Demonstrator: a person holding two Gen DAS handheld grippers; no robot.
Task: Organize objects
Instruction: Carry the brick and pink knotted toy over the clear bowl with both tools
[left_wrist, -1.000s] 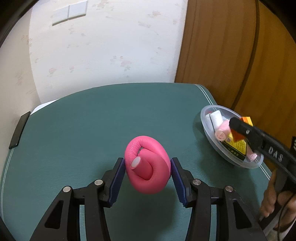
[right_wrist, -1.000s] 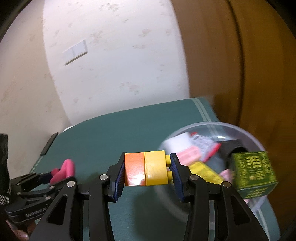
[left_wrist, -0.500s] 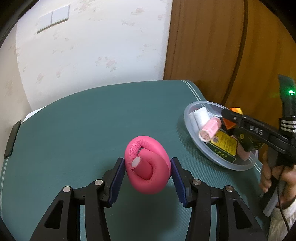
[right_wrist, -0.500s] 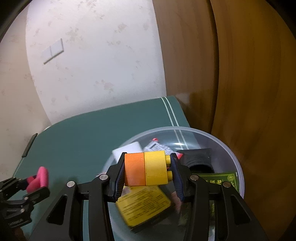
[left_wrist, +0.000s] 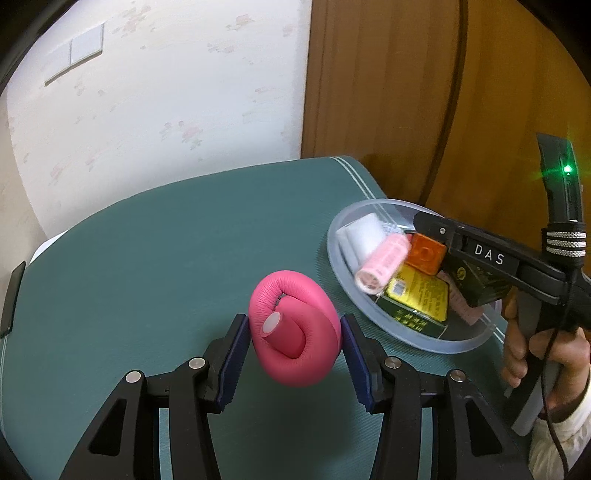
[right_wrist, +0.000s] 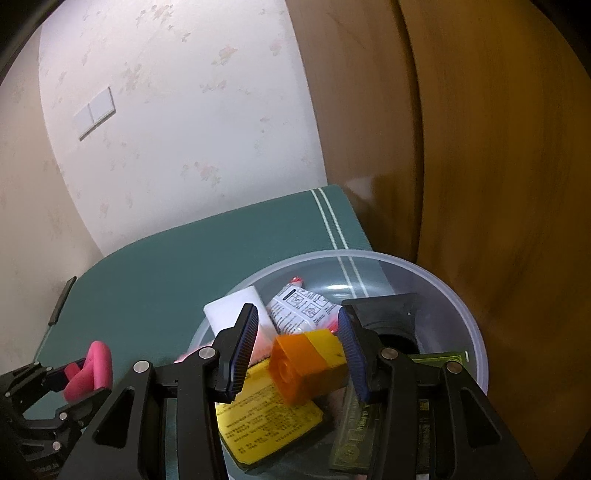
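Note:
My left gripper (left_wrist: 291, 325) is shut on a pink coiled leather-like roll (left_wrist: 295, 332), held just above the green table mat (left_wrist: 166, 258), left of a clear plastic bowl (left_wrist: 369, 306). That roll (right_wrist: 94, 365) also shows at the lower left of the right wrist view. My right gripper (right_wrist: 295, 317) hangs over the bowl (right_wrist: 461, 306). An orange-and-yellow toy block (right_wrist: 306, 365) sits tilted between its jaws. Its yellow end lies against the right pad and a gap shows at the left pad, so the block is loose. The block's orange face (left_wrist: 426, 254) shows beneath that gripper.
The bowl holds a white tube (left_wrist: 364, 234), a pink roller (left_wrist: 384, 264), a yellow box (right_wrist: 266, 417), a green box (right_wrist: 354, 435), a printed sachet (right_wrist: 303, 306) and a black piece (right_wrist: 391, 314). A wooden door (left_wrist: 443, 92) stands behind. A hand (left_wrist: 554, 354) holds the right gripper's handle.
The right gripper swung from beside the bowl to over it, and its block tipped and came free of the left pad. The left gripper carried the pink roll closer to the bowl.

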